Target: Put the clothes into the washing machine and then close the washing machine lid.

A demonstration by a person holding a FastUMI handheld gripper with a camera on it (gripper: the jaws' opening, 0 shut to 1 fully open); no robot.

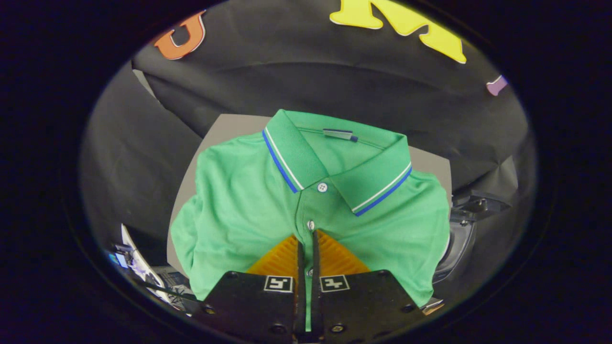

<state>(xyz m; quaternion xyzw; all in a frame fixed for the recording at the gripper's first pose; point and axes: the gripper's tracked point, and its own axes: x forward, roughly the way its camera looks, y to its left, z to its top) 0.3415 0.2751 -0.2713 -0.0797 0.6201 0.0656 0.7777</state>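
Item: green polo shirt point(239, 210), folded, collar away from the tool point(306, 236), lying flat on a grey bench point(229, 125). Tool: fingers nearly together, a narrow strip of the button placket pinched between them, seemingly a grip at mid-chest so the folded shirt lifts in one piece. Beside the bench, beyond the shirt's far sleeve: dark rounded fixture point(461, 239), possibly the washing machine; cannot tell. Surround: black cloth booth wall.
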